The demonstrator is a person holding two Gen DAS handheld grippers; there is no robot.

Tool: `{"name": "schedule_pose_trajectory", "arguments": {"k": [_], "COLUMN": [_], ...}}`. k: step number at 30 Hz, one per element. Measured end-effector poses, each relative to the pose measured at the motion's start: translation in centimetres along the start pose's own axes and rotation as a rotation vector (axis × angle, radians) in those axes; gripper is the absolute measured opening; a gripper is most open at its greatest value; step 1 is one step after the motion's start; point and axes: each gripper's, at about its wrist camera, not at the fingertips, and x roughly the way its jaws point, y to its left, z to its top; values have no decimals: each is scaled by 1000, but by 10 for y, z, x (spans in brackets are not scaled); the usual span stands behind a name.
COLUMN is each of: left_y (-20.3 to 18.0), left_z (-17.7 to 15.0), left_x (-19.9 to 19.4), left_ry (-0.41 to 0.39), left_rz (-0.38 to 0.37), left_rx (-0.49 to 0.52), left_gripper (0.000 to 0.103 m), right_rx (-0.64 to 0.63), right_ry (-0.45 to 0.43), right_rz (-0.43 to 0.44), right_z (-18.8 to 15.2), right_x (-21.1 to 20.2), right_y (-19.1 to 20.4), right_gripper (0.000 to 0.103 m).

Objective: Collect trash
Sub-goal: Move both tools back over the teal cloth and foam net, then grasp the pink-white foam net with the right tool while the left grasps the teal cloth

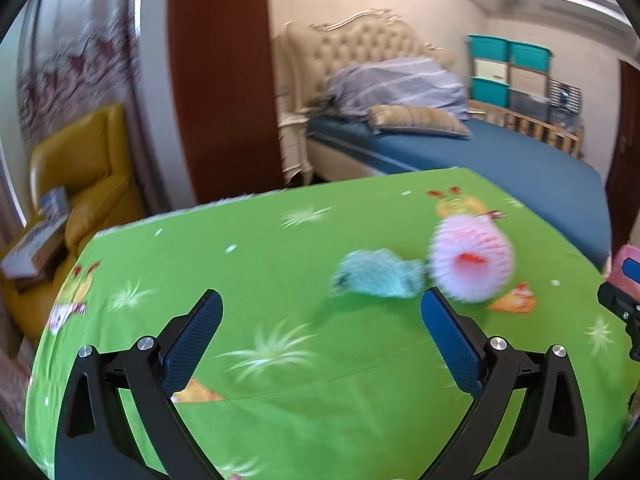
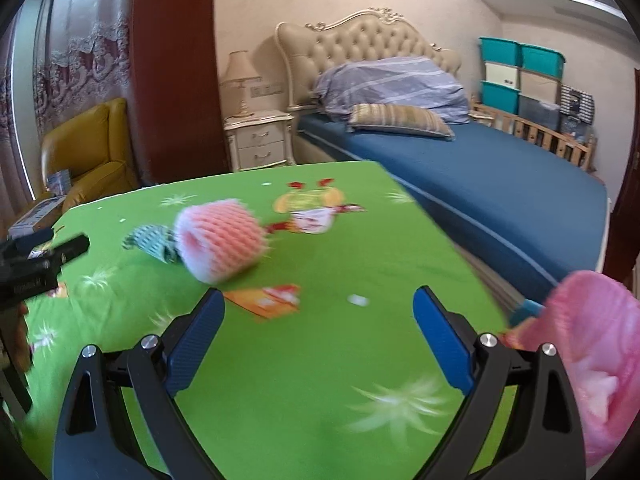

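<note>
Two pieces of trash lie on the green cartoon-print tablecloth in the left wrist view: a crumpled teal foam-net scrap and a pink-and-white foam fruit net, touching side by side ahead of the left gripper. The pink net is a short tube whose open end faces this camera, so its long axis runs roughly away from the lens; the teal scrap stretches left to right. Both are blurred. The left gripper's jaws stand wide apart with nothing between them, above the cloth. At the right edge a part of the right gripper shows, with something pink behind it.

From the right wrist view, the pink-and-white foam fruit net lies on its side, its open end turned toward the left and near side, its long axis slanting from lower left to upper right. The teal scrap touches its left end. The right gripper has its jaws spread wide and empty above the tablecloth. A larger pink foam net sits at the right table edge, just beside the right finger. The left gripper enters at the left edge.
</note>
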Motion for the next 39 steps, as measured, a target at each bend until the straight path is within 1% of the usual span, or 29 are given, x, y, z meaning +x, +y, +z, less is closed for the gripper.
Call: {"name": "schedule_pose_trajectory", "arguments": {"k": [5,8,10,13,16,18,19,20,21,22,23,24,27,31,35,36,37,38,39], "left_y": [29,42,47,50,50,50,48,46,43,41,38,33,18,-4,-27,-35,-39,-42,-44], "left_z": [-8,-12,-14,-16,-13,-9,-7,-4,-2,0,2,5,13,22,31,34,35,35,33], "left_x": [6,9,10,12,19,23,25,28,32,36,39,44,62,88,105,111,115,119,123], "left_ry": [9,18,23,34,51,64,73,84,95,103,109,115,140,176,173,179,197,214,239], "left_rz": [25,27,24,11,-16,-38,-52,-72,-85,-95,-102,-108,-128,-159,-149,-133,-125,-126,-140], "left_rx": [-16,-39,-42,-40,-48,-48,-47,-45,-40,-33,-27,-17,-9,-31,-22,-5,5,6,2], "left_gripper": [94,94,94,94,94,94,94,94,94,94,94,94,94,94,94,94,93,85,79], "right_rx": [0,24,55,64,51,45,53,55,39,18,4,-8,-18,-4,14,19,24,29,33], "right_ry": [25,62,89,108,147,186,195,191,187,172,155,143,114,101,87,84,81,77,76], "right_rz": [38,50,48,45,5,-11,6,24,27,34,44,41,20,14,21,27,27,26,28], "right_z": [21,33,39,49,50,47,46,46,46,46,46,45,41,29,21,19,17,15,14], "right_x": [35,62,81,104,125,134,135,133,130,123,116,110,93,80,68,64,60,57,54], "right_y": [48,68,76,89,97,93,89,86,84,82,79,77,63,47,40,38,36,34,32], "right_gripper": [92,92,92,92,92,91,80,65,61,48,43,41,40,40,40,40,41,41,41]}}
